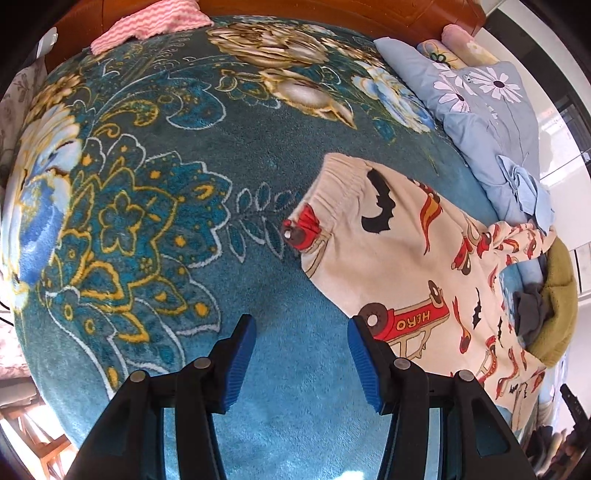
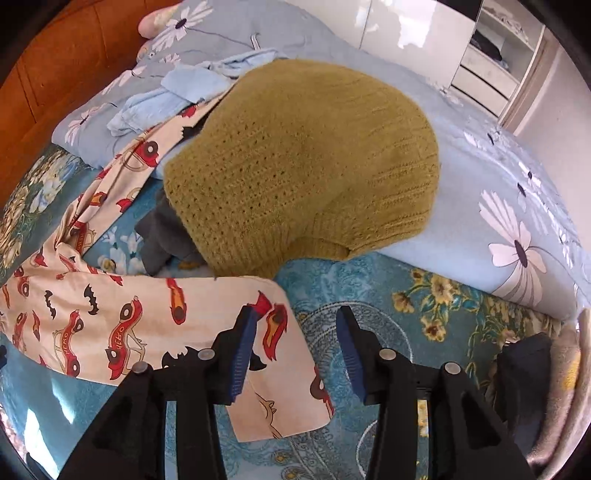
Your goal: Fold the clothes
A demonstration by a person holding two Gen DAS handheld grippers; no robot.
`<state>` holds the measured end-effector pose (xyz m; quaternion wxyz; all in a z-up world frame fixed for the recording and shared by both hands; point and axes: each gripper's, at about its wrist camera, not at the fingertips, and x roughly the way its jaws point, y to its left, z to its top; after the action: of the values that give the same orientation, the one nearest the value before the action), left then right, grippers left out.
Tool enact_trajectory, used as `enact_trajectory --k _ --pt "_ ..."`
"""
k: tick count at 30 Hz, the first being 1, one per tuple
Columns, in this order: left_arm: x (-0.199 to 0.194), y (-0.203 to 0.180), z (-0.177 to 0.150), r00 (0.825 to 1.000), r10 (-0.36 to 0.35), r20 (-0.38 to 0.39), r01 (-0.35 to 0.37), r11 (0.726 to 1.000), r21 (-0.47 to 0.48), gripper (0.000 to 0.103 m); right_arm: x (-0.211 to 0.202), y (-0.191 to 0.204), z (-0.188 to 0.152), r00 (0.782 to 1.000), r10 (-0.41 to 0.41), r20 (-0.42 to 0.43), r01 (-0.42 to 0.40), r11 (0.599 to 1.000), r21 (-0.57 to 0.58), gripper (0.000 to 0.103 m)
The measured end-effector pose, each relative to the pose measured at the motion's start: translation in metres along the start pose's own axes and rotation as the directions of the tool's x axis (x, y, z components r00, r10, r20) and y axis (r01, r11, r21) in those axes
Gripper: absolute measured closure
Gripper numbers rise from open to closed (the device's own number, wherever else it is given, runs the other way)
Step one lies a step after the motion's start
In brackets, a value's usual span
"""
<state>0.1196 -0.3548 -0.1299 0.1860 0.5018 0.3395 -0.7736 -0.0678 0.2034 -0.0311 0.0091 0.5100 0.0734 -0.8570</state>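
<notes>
Cream pyjama trousers [image 1: 406, 258] printed with red cars and black bats lie spread on a teal floral blanket [image 1: 184, 184]. My left gripper [image 1: 301, 354] is open and empty, just left of the trousers near the waistband end. In the right wrist view my right gripper [image 2: 293, 354] is open above a trouser leg cuff [image 2: 280, 387], its left finger [image 2: 242, 354] over the cloth. A mustard knitted sweater [image 2: 303, 166] lies heaped beyond the trousers, with a grey garment [image 2: 162, 236] tucked under it.
A light-blue flower-print quilt [image 2: 498, 206] lies bunched along the far side, with a pale-blue garment [image 2: 177, 92] on it. A pink striped cloth [image 1: 147, 22] lies by the wooden headboard [image 1: 332, 11]. A white wardrobe [image 2: 424, 33] stands beyond the bed.
</notes>
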Motion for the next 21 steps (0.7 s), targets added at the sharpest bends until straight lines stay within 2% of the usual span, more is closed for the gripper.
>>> enact_trajectory --k 4,7,12,15,18,19,21 --pt "0.007 -0.004 0.012 1.0 0.005 0.013 -0.005 1.0 0.001 0.048 -0.001 0.015 -0.027 0.991 0.12 -0.05 -0.122 0.992 -0.032 0.056" --pt "0.01 -0.01 0.019 1.0 0.019 0.021 -0.019 1.0 0.007 0.048 0.021 0.034 -0.051 0.968 0.187 -0.168 -0.197 0.979 -0.046 0.056" --pt "0.01 -0.018 0.028 0.999 0.028 0.044 -0.03 0.999 0.03 0.048 0.06 0.053 -0.072 0.953 0.143 -0.268 -0.167 0.983 -0.07 0.056" --pt "0.01 -0.02 0.031 0.997 0.042 0.058 -0.045 0.998 0.048 0.049 0.074 0.052 -0.073 0.956 0.086 -0.28 -0.109 0.992 -0.068 0.056" --pt "0.011 -0.021 0.032 0.997 0.041 0.064 -0.044 0.998 0.051 0.05 0.076 0.052 -0.073 0.956 0.067 -0.285 -0.093 0.993 -0.079 0.056" --pt "0.011 -0.02 0.032 0.997 0.035 0.063 -0.038 0.998 0.047 0.05 0.075 0.054 -0.073 0.957 0.052 -0.286 -0.082 0.992 -0.093 0.061" --pt "0.011 -0.019 0.033 0.998 0.023 0.062 -0.026 0.999 0.037 0.052 0.073 0.052 -0.073 0.955 0.031 -0.296 -0.064 0.993 -0.102 0.079"
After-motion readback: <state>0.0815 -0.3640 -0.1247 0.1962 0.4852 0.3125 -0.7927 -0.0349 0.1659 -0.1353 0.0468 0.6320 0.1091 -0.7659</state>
